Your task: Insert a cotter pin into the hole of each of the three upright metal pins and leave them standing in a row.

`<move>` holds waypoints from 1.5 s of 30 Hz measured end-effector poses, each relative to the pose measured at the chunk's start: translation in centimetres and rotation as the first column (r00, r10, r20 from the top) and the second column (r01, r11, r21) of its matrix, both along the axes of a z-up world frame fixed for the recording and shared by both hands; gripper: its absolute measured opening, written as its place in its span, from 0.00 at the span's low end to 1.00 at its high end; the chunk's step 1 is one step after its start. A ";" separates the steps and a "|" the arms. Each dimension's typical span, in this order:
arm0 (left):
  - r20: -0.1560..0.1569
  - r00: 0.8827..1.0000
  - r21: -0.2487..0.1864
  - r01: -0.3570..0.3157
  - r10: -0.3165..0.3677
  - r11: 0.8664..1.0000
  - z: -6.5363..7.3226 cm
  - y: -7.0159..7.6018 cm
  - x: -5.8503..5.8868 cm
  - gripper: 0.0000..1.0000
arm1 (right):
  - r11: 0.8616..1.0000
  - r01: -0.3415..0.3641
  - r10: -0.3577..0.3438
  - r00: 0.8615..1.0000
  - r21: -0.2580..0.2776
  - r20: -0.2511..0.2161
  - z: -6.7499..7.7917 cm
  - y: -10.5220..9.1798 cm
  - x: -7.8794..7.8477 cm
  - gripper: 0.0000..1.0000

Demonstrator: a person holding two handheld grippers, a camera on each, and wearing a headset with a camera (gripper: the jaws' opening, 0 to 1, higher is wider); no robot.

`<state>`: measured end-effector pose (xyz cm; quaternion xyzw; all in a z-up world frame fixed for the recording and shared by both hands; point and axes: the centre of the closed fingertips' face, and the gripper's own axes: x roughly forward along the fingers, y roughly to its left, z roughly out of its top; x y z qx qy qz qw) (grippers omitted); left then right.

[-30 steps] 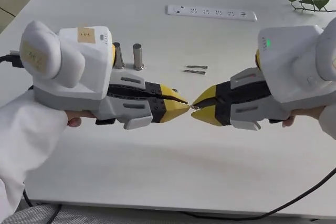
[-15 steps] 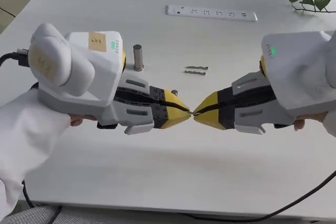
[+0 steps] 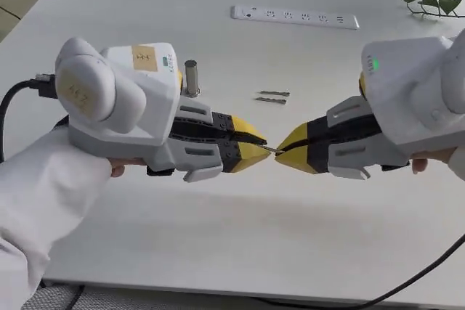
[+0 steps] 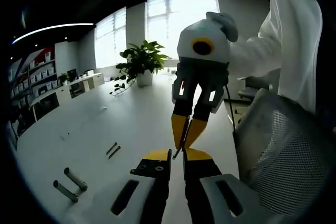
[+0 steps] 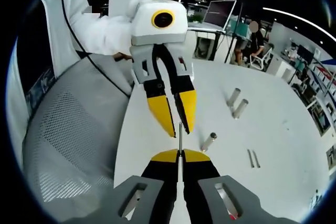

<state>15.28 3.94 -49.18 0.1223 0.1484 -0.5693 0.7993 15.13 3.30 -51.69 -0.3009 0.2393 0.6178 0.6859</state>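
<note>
Your right tongs point(image 3: 280, 156) are clamping one cotter pin point(image 5: 180, 136), its long axis running straight out along them, roughly level above the tabletop point(image 3: 218, 237). Its tip is pointing into your left tongs point(image 3: 266, 147), which are standing slightly apart. Three metal pins point(image 5: 233, 97) and two spare cotter pins point(image 3: 272, 96) are sitting on the tabletop beyond.

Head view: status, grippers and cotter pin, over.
Right gripper shut on thin metal cotter pin. Left gripper open, tips at pin's free end. Three grey metal pins on white table; nothing obstructing.
</note>
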 end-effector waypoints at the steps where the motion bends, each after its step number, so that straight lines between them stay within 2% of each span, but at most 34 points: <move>1: 0.013 0.999 0.010 -0.037 0.037 0.999 -0.1 0.4 0.7 0.09 | 1.000 0.012 -0.012 1.000 -0.002 -0.003 -0.2 0.0 0.4 0.00; 5: 0.018 0.997 0.007 -0.071 0.071 0.997 -0.4 1.0 1.4 0.20 | 0.997 0.065 -0.066 0.998 -0.036 -0.020 -0.8 -0.4 1.2 0.00; 7: 0.019 0.995 0.013 -0.099 0.099 0.995 -0.8 1.3 2.0 0.25 | 0.997 0.068 -0.069 0.997 -0.044 -0.023 -1.0 -0.5 1.6 0.00; 11: 0.010 0.987 0.042 -0.163 0.163 0.986 -2.1 2.0 3.2 0.31 | 0.992 0.092 -0.097 0.994 -0.091 -0.048 -2.1 -1.1 2.8 0.00; 13: -0.018 0.977 0.046 -0.210 0.211 0.977 -2.9 2.4 3.9 0.31 | 0.989 0.102 -0.109 0.992 -0.110 -0.060 -2.6 -1.2 3.2 0.00; 15: -0.032 0.970 0.026 -0.239 0.240 0.971 -3.3 2.6 4.5 0.31 | 0.986 0.105 -0.114 0.991 -0.127 -0.064 -2.9 -1.3 3.6 0.00; 16: -0.050 0.966 0.017 -0.254 0.254 0.967 -3.5 2.7 4.7 0.31 | 0.985 0.105 -0.114 0.991 -0.135 -0.065 -3.1 -1.3 3.7 0.00; 18: -0.056 0.964 0.012 -0.259 0.260 0.966 -3.9 2.8 5.0 0.31 | 0.985 0.101 -0.112 0.991 -0.140 -0.073 -3.4 -1.2 3.9 0.00; 19: -0.072 0.959 0.008 -0.272 0.272 0.962 -4.3 2.9 5.2 0.31 | 0.985 0.092 -0.104 0.992 -0.142 -0.074 -3.6 -1.1 4.1 0.00; 23: -0.107 0.953 0.018 -0.285 0.285 0.958 -5.7 3.0 5.5 0.30 | 0.983 0.086 -0.099 0.992 -0.159 -0.077 -4.3 -1.0 4.6 0.00; 25: -0.116 0.950 0.038 -0.287 0.290 0.957 -6.6 3.1 5.5 0.29 | 0.983 0.087 -0.102 0.991 -0.161 -0.085 -4.5 -0.7 4.8 0.00; 28: -0.131 0.944 0.044 -0.298 0.301 0.953 -7.4 3.1 5.8 0.29 | 0.982 0.082 -0.098 0.991 -0.168 -0.090 -4.7 -0.5 5.1 0.00; 36: -0.156 0.947 0.051 -0.276 0.280 0.960 -9.1 2.3 6.1 0.23 | 0.980 0.066 -0.087 0.990 -0.185 -0.110 -5.3 -0.1 5.3 0.00; 38: -0.166 0.950 0.057 -0.258 0.264 0.964 -9.5 2.1 5.9 0.18 | 0.980 0.060 -0.082 0.990 -0.187 -0.112 -5.4 0.0 5.3 0.00; 41: -0.162 0.952 0.074 -0.252 0.261 0.965 -10.0 2.0 6.0 0.14 | 0.980 0.052 -0.075 0.990 -0.191 -0.115 -5.4 0.1 5.3 0.00; 45: -0.146 0.954 0.076 -0.255 0.263 0.964 -10.0 2.1 6.3 0.10 | 0.980 0.044 -0.068 0.991 -0.194 -0.118 -5.5 0.1 5.5 0.00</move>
